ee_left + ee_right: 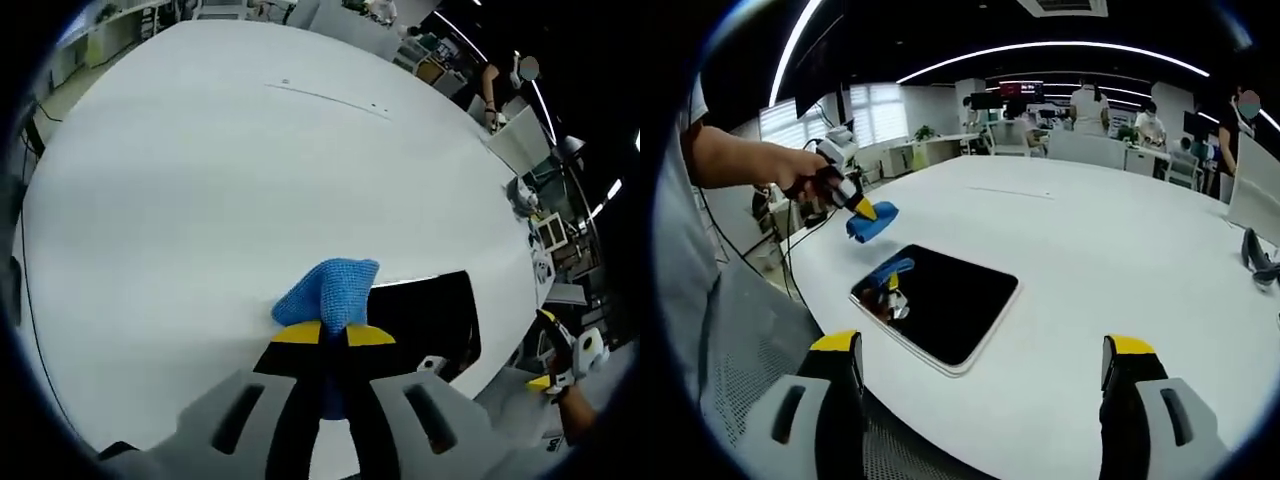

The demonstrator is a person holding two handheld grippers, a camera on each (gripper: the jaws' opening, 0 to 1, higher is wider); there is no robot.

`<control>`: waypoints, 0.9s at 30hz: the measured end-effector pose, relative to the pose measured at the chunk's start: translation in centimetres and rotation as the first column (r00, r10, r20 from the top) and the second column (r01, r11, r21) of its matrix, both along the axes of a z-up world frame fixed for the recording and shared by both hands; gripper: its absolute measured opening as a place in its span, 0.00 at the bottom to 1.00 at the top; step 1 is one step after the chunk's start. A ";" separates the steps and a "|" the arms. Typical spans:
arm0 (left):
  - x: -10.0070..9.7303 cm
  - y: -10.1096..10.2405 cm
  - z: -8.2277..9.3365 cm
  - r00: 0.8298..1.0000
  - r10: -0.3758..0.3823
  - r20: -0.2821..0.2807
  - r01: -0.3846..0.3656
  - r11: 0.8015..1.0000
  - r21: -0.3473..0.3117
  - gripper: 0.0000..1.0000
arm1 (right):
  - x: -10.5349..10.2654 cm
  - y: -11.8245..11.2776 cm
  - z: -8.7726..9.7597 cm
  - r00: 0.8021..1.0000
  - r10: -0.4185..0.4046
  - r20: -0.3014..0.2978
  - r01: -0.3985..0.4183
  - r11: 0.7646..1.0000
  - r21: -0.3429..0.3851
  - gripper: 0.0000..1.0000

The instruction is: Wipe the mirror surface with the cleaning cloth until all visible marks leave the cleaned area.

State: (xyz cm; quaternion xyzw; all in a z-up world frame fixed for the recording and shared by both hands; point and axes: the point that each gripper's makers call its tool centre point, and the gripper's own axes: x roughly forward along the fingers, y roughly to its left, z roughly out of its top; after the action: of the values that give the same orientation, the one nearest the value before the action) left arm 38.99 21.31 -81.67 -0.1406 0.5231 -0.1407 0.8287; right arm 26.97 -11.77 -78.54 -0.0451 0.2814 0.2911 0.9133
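Note:
A dark rectangular mirror [938, 302] lies flat on the white table [1110, 260], near its front edge. My left gripper [333, 333] is shut on a blue cleaning cloth [328, 290], whose bunched end sticks out past the yellow fingertips. In the right gripper view the left gripper [862, 208] holds the blue cloth [871, 221] just above the table, beyond the mirror's far left corner and apart from it. The mirror [432, 318] shows to the right of the cloth in the left gripper view. My right gripper [983, 352] is open, its jaws wide apart in front of the mirror, holding nothing.
A person's hand and sleeve [732, 160] hold the left gripper. A dark object [1260, 255] lies at the table's right edge. Desks, chairs and standing people [1090, 108] fill the room beyond. A thin line [325, 97] crosses the far tabletop.

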 end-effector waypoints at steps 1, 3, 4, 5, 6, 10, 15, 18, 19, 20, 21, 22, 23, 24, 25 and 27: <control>-0.1 0.2 0.0 1.000 0.002 0.000 -0.002 1.000 0.001 0.03 | 0.0 0.0 0.0 1.000 0.005 0.004 -0.005 1.000 -0.005 0.98; -0.2 0.6 -0.2 1.000 0.010 -0.005 -0.010 1.000 0.003 0.03 | -0.1 0.1 0.0 1.000 0.010 0.004 -0.010 1.000 -0.008 0.98; -0.3 0.7 -0.2 1.000 0.011 -0.004 -0.011 1.000 0.004 0.03 | -0.1 0.1 0.0 1.000 0.010 0.006 -0.010 1.000 -0.008 0.98; -0.2 0.8 -0.3 1.000 0.013 -0.007 -0.013 1.000 0.006 0.03 | 0.0 0.1 0.0 1.000 0.009 0.009 -0.009 1.000 -0.007 0.98; -0.2 0.8 -0.3 1.000 0.013 -0.006 -0.013 1.000 0.007 0.03 | 0.0 0.0 0.0 1.000 0.006 0.009 -0.006 1.000 -0.008 0.98; 0.1 0.5 -0.7 1.000 0.016 -0.006 -0.016 1.000 0.009 0.03 | 0.1 -0.1 0.1 1.000 -0.002 0.008 0.002 1.000 -0.007 0.98; -0.1 0.4 -2.4 0.999 0.011 -0.037 -0.010 1.000 0.025 0.03 | 0.1 -0.1 0.1 1.000 -0.007 0.011 0.007 1.000 -0.007 0.98; -0.3 0.5 -3.6 0.999 0.018 -0.048 -0.016 0.999 0.043 0.04 | 0.2 -0.2 0.1 1.000 -0.011 0.012 0.011 1.000 -0.005 0.98; -0.4 0.4 -3.9 0.999 0.020 -0.050 -0.017 0.999 0.046 0.04 | 0.2 -0.2 0.1 1.000 -0.011 0.012 0.011 1.000 -0.004 0.98; -0.5 0.5 -4.2 0.998 0.017 -0.052 -0.014 0.998 0.058 0.04 | 0.2 -0.2 0.1 1.000 -0.012 0.012 0.012 1.000 -0.005 0.98; -0.6 0.6 -4.4 0.999 0.012 -0.052 -0.008 0.997 0.071 0.05 | 0.2 -0.2 0.2 1.000 -0.013 0.012 0.013 1.000 -0.004 0.98; -0.6 0.7 -4.7 0.999 0.005 -0.053 -0.001 0.997 0.083 0.05 | 0.2 -0.3 0.1 1.000 -0.014 0.012 0.014 1.000 -0.004 0.98; -0.7 0.9 -5.2 0.999 -0.002 -0.054 0.007 0.995 0.098 0.06 | 0.3 -0.3 0.1 1.000 -0.015 0.013 0.015 1.000 -0.004 0.98; -0.8 0.9 -5.4 0.998 -0.005 -0.055 0.011 0.995 0.101 0.06 | 0.3 -0.3 0.2 1.000 -0.016 0.014 0.016 1.000 -0.003 0.98; -0.9 0.9 -5.5 0.999 -0.011 -0.051 0.017 0.994 0.106 0.07 | 0.3 -0.3 0.2 1.000 -0.017 0.015 0.018 1.000 -0.002 0.98; -0.7 0.9 -5.5 0.999 -0.034 -0.028 0.037 0.992 0.124 0.08 | 0.3 -0.3 0.2 1.000 -0.020 0.014 0.020 1.000 0.000 0.98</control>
State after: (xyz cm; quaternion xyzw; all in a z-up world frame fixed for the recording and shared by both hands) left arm 38.27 22.22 -87.17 -0.0813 0.5441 -0.1206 0.8263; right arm 27.29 -12.11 -78.36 -0.0444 0.2757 0.2815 0.9180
